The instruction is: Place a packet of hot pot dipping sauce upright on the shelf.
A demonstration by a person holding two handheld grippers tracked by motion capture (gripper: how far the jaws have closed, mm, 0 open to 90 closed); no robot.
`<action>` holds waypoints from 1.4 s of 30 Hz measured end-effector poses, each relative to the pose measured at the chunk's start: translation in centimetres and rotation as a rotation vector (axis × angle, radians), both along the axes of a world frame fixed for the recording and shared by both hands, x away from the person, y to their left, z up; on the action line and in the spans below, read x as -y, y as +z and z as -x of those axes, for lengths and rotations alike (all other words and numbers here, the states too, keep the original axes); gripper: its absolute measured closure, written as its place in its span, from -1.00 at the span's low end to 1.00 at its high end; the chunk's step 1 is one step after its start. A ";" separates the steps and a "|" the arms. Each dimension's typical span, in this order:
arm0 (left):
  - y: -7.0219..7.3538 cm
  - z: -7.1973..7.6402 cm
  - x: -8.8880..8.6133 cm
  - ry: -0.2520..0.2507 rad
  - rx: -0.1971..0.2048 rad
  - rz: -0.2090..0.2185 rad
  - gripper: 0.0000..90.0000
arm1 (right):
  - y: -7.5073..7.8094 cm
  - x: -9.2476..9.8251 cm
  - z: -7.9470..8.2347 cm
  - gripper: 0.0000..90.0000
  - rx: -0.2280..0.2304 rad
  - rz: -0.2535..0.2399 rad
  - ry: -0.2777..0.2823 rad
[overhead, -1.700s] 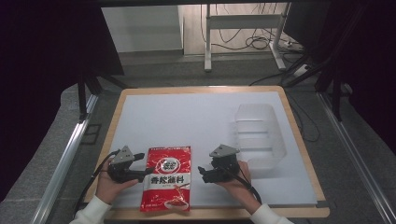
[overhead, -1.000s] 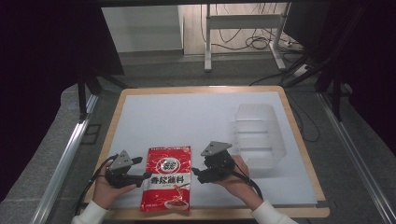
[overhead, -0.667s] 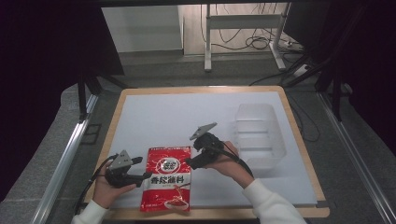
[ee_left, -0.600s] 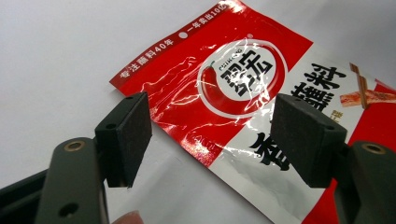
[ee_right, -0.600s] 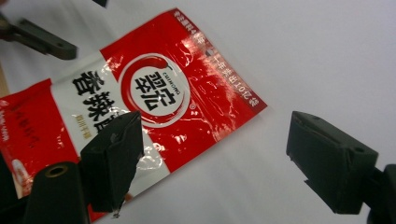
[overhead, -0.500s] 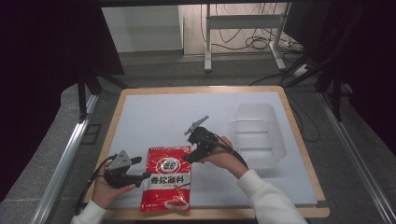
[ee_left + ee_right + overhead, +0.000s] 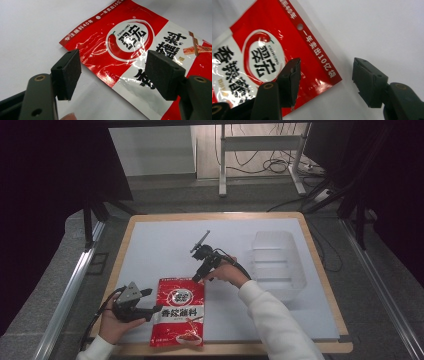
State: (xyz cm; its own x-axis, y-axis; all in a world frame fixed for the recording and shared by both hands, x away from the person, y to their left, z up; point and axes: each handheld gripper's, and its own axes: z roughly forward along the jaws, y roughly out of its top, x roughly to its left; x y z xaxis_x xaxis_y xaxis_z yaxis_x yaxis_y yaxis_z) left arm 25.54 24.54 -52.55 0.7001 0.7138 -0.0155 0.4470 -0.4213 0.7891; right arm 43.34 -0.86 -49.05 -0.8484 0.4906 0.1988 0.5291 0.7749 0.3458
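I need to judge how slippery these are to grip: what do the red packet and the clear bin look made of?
Red packet: apparently glossy plastic film, wrinkled, with bright glare streaks. Clear bin: seemingly rigid transparent plastic, its walls see-through and faintly frosted.

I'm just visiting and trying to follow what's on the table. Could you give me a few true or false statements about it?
1. The red packet lies flat on the table. True.
2. The left gripper is clamped on the packet. False: its jaws stand open beside the packet's edge.
3. The right gripper is at the packet's top corner. True.
4. The clear bin holds the packet. False: the packet lies outside it.
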 end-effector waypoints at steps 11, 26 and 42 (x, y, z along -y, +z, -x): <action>0.0 0.0 0.0 0.000 0.001 -0.001 -0.36 | -1.3 0.4 -0.6 0.39 -0.080 -0.026 -0.001; 0.0 -0.2 -0.3 0.010 -0.005 0.005 -0.36 | 0.8 1.0 1.7 0.98 0.050 -0.068 0.113; -0.8 -4.8 -2.0 0.097 -0.131 0.094 -0.38 | 3.3 1.7 3.5 0.98 0.126 -0.167 0.178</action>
State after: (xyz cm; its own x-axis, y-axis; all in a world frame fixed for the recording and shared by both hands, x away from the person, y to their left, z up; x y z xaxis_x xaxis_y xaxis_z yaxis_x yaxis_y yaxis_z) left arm 30.34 26.49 -53.31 0.6156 0.7691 -0.1720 0.5838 -0.2984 0.7551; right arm 39.80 -2.57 -45.74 -0.9416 0.3007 0.1517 0.3342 0.7784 0.5314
